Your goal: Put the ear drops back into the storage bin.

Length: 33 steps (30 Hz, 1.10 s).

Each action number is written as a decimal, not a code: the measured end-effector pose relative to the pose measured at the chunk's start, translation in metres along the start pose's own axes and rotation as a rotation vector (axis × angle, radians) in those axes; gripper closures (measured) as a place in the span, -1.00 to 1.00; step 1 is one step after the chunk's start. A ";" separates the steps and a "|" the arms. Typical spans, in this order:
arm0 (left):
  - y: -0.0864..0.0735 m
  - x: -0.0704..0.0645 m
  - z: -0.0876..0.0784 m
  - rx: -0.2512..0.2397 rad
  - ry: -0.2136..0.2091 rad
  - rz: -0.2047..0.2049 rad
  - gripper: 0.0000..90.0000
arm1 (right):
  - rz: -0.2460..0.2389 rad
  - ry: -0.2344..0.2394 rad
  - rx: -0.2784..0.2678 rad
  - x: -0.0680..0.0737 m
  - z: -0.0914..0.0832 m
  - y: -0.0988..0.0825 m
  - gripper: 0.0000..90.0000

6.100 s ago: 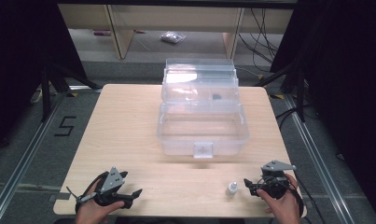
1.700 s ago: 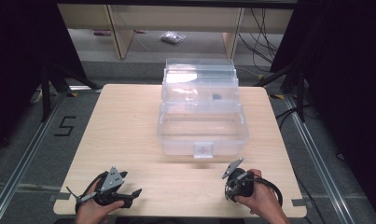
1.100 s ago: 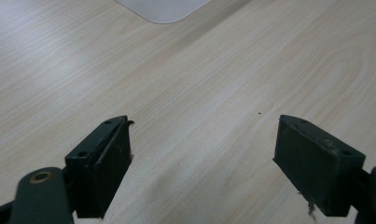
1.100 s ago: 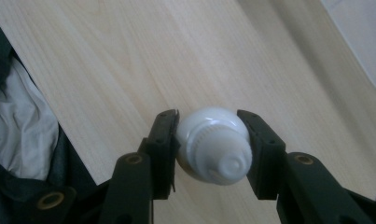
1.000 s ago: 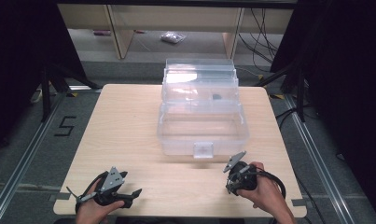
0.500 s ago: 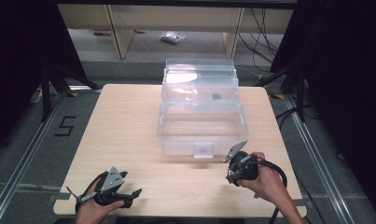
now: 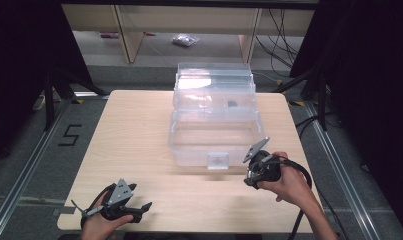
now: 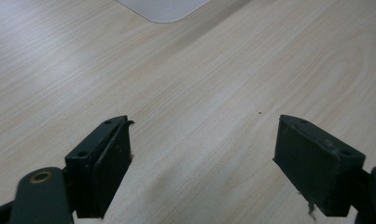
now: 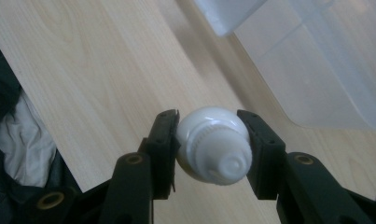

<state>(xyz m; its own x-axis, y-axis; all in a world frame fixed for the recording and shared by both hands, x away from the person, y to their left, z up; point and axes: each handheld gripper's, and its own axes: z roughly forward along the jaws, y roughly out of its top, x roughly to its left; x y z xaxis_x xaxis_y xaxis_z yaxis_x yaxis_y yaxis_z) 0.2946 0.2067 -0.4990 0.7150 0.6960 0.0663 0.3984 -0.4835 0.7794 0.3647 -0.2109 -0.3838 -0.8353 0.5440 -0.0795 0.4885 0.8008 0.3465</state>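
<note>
A small white bulb-like object (image 9: 212,148) with a ribbed base sits pinched between the two black jaws of my right gripper (image 9: 209,144), which is shut on it. From above, the right gripper (image 7: 257,171) hangs over the table just right of the front of a clear plastic box (image 7: 214,122), whose lid stands open at the back. My left gripper (image 7: 134,210) rests near the table's front left edge. Its jaws stand wide apart in the left gripper view (image 8: 202,158) with bare wood between them.
The wooden table (image 7: 129,135) has a light grain. A small latch tab (image 7: 218,160) sits on the box's front wall. Black cable (image 7: 304,175) trails from the right gripper. Behind the table stand shelf legs and a small bag (image 7: 184,40) on the floor.
My right gripper has lifted off the table with the white object in it and moved up toward the front right of the box. The left gripper has stayed put.
</note>
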 end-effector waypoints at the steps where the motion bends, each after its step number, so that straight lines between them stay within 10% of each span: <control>1: 0.000 0.000 0.000 0.000 0.000 0.000 -0.60 | 0.000 0.000 0.000 0.000 0.000 0.000 0.34; 33: 0.000 0.000 0.000 0.001 0.001 0.000 -0.60 | 0.028 -0.034 0.023 -0.048 -0.028 0.047 0.34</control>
<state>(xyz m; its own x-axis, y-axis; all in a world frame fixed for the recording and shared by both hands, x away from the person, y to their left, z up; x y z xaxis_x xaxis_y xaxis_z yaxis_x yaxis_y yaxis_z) 0.2945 0.2069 -0.4990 0.7146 0.6963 0.0667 0.3992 -0.4842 0.7786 0.4210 -0.2067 -0.3378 -0.8124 0.5742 -0.1014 0.5178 0.7904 0.3274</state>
